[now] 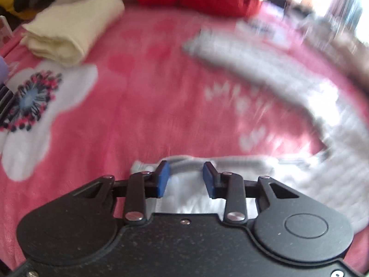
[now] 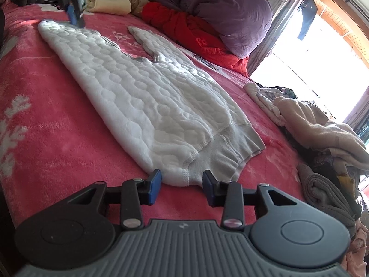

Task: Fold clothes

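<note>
Right wrist: right gripper (image 2: 181,185) angled down, straddling trouser waistband (image 2: 214,159).

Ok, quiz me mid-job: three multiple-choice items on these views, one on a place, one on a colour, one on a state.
1. Where is the folded cream cloth?
A. On the white pants
B. On the pink blanket, apart from the pants
C. Between the right hand-held gripper's pads

2. What colour is the garment under the purple duvet?
A. Red
B. Green
C. Black

3. How do the white pants lie?
A. Rolled into a ball
B. Hanging off the bed
C. Spread flat, legs apart

Answers:
1 B: it sits on the pink blanket, clear of the pants.
2 A: the red garment lies against the duvet.
3 C: waistband near the right hand-held gripper, one leg end at the left hand-held gripper.
</note>
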Action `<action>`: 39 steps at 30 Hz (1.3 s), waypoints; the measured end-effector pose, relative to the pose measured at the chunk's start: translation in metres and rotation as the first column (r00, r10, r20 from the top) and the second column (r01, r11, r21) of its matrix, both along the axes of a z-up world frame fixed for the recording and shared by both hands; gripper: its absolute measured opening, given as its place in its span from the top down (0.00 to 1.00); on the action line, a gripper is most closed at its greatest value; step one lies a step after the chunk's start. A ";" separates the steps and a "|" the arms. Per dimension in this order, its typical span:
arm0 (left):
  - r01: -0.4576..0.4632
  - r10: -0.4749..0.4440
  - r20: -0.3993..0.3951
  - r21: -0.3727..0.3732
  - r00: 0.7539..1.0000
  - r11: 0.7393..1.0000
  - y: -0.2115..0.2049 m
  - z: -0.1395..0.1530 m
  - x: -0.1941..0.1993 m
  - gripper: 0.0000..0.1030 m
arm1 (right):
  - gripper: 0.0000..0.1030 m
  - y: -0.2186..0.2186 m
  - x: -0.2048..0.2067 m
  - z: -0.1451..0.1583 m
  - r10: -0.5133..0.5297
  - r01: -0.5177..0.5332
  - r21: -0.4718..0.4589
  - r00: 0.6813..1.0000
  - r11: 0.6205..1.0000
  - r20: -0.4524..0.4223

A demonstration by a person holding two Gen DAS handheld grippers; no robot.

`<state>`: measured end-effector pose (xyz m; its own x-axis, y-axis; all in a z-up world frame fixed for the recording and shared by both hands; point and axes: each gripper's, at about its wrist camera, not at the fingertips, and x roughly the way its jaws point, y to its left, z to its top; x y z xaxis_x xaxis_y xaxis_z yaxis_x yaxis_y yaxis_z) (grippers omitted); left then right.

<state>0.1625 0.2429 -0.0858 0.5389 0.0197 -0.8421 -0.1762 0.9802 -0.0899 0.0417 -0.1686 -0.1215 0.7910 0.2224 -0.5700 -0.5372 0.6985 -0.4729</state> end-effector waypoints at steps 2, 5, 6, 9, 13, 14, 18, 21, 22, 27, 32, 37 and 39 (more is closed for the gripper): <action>0.008 -0.007 -0.024 0.035 1.000 0.999 -0.006 0.001 0.006 0.67 | 0.61 -0.001 0.000 0.000 0.000 0.000 0.002 1.000 1.000 0.001; 0.021 -0.019 -0.031 0.039 0.999 0.999 -0.007 0.009 0.007 0.67 | 0.61 -0.002 0.001 0.001 -0.001 0.001 0.005 1.000 1.000 0.004; 0.021 -0.021 -0.016 0.033 1.000 0.999 -0.005 0.012 0.004 0.65 | 0.61 -0.002 0.001 0.001 -0.001 0.001 0.006 1.000 1.000 0.004; 0.042 -0.044 0.048 0.037 0.998 0.998 0.001 0.028 -0.014 0.56 | 0.61 -0.004 0.001 0.002 0.001 -0.001 0.008 1.000 1.000 0.010; 0.176 -0.187 0.058 0.158 0.981 0.972 0.001 0.041 -0.044 0.56 | 0.61 -0.005 -0.001 0.003 0.024 -0.023 -0.018 0.999 1.000 0.028; 0.223 -0.236 0.044 0.205 0.971 0.953 0.000 0.042 -0.051 0.56 | 0.61 -0.005 -0.001 0.002 0.031 -0.031 -0.031 0.999 0.999 0.029; 0.411 -0.425 -0.043 0.359 0.904 0.838 -0.007 0.034 -0.082 0.56 | 0.61 -0.005 -0.002 -0.003 0.054 -0.050 -0.106 0.998 0.993 0.032; 0.506 -0.512 -0.114 0.434 0.851 0.745 -0.015 0.023 -0.097 0.56 | 0.61 -0.008 -0.002 -0.007 0.055 -0.049 -0.142 0.998 0.989 0.034; 0.525 -0.529 -0.129 0.449 0.839 0.723 -0.015 0.018 -0.101 0.56 | 0.61 -0.009 -0.002 -0.008 0.053 -0.047 -0.148 0.998 0.988 0.035; 0.559 -0.556 -0.166 0.481 0.815 0.675 -0.011 -0.002 -0.105 0.57 | 0.61 -0.010 -0.001 -0.011 0.058 -0.047 -0.163 0.997 0.985 0.059; 0.604 -0.602 -0.207 0.539 0.771 0.587 -0.018 -0.013 -0.108 0.60 | 0.61 -0.009 0.003 -0.017 0.072 -0.057 -0.176 0.994 0.983 0.080; 0.669 -0.671 -0.282 0.607 0.686 0.429 -0.032 -0.021 -0.120 0.66 | 0.66 -0.002 0.003 -0.020 0.107 -0.086 -0.204 0.990 0.975 0.095; 0.692 -0.691 -0.312 0.617 0.653 0.375 -0.034 -0.018 -0.128 0.66 | 0.66 0.001 0.000 -0.020 0.124 -0.100 -0.219 0.987 0.971 0.100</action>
